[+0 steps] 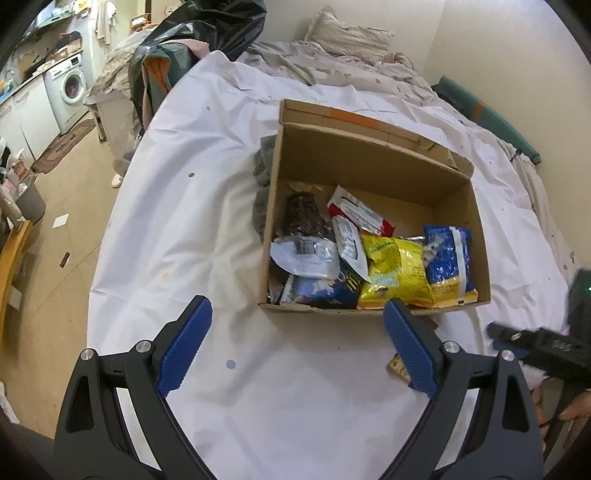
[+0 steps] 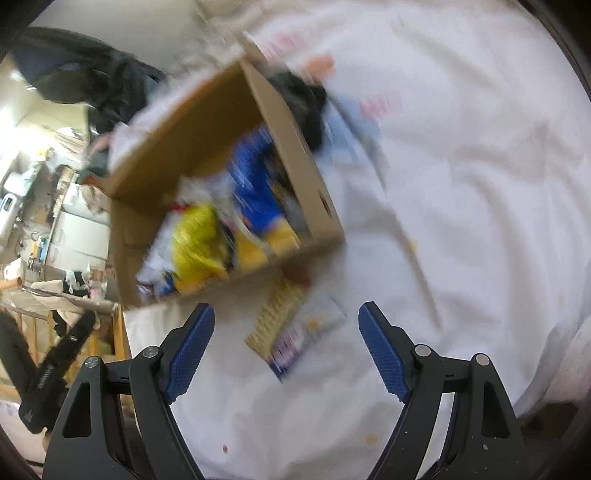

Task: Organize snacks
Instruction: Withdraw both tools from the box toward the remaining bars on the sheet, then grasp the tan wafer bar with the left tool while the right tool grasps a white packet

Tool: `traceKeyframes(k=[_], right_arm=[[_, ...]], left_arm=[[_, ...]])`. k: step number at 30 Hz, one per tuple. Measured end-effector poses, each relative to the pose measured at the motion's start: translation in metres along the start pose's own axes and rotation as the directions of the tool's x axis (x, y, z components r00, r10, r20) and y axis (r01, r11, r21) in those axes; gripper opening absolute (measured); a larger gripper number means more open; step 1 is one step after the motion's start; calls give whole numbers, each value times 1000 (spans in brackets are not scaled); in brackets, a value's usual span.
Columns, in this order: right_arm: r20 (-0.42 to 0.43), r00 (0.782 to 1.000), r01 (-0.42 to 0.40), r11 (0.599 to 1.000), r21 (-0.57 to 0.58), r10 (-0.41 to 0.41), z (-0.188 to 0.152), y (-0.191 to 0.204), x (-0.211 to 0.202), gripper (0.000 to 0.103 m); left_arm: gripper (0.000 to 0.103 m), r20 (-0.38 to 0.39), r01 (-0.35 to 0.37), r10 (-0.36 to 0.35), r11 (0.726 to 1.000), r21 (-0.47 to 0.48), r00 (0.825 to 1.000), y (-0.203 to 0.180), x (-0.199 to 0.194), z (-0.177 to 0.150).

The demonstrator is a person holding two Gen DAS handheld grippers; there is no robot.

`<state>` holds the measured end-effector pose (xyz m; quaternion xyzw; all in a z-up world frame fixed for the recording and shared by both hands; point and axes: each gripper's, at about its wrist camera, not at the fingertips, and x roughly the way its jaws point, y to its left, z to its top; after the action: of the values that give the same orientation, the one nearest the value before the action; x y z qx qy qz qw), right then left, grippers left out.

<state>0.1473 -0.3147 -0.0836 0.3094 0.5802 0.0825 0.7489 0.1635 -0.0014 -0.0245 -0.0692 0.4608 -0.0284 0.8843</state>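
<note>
An open cardboard box (image 1: 373, 158) sits on a white sheet (image 1: 177, 221) spread over a bed, and serves as the landmark here. Inside it, snack packets are heaped toward the near wall: a yellow bag (image 1: 397, 271) lies with its long axis running from the box's near wall toward its back wall, and a blue bag (image 1: 448, 258) lies alongside it, just to its right, on the same line. Left of the yellow bag a narrow white packet (image 1: 349, 245) lies tilted, and beyond that a dark brown packet (image 1: 303, 216) stands against the box's left wall, its length running toward the back. A red-and-white packet (image 1: 356, 210) lies slantwise nearer the middle of the box.

Outside the box, just in front of its near wall, flat snack packs (image 2: 291, 328) lie on the sheet; the right wrist view is blurred, but their long axis runs diagonally, the far end pointing toward the box's near right corner.

The left gripper (image 1: 297, 343) hovers before the box's near wall with its blue pads spread wide and nothing between them. The right gripper (image 2: 286, 343) points down at the flat packs, its jaws likewise wide apart, holding nothing; the packs lie on the sheet between and below its fingertips, untouched.

A pillow (image 1: 349, 35) lies well beyond the box's back wall.
</note>
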Motion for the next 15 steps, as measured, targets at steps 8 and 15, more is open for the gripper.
traceKeyframes(k=[8,15], right_arm=[[-157,986,66,995,76,-54,0,0,64,70],[-84,973,213,976,-34,-215,1,33,92,74]], left_arm=[[92,-3,8,-8,1000,8,1000,-3,1,0],[92,-9,10,-10,999,-53,1000,11,2,2]])
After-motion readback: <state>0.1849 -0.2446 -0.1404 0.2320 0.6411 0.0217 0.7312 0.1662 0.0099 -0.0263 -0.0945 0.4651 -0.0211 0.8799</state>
